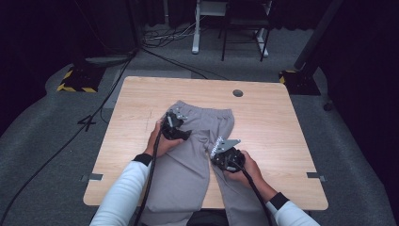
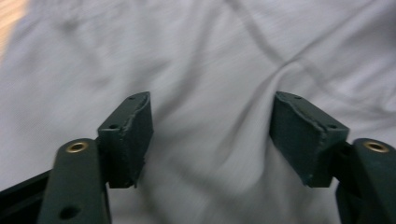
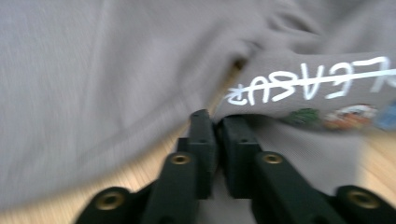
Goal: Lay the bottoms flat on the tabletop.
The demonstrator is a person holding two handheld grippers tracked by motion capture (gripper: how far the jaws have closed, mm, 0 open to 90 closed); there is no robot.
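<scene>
1 pair of soft grey cotton trousers (image 1: 197, 141) lies flat on the light wooden bench (image 1: 268, 122), waistband at the far side and both legs running toward the person and hanging off the near edge. The cloth looks light, limp and creased, so it should bunch and drape rather than hold shape; a firm pinch on a hem, seam or the thicker waistband would likely hold better than a grab at a flat panel.

There are 2 tools. The left hand-held gripper (image 2: 212, 135) hovers over the upper left leg with its jaws spread wide, holding nothing. The right hand-held gripper (image 3: 219, 140) has its jaws pressed together at the inner edge of the right leg, apparently pinching the fabric beside white printed lettering (image 3: 313, 81).
</scene>
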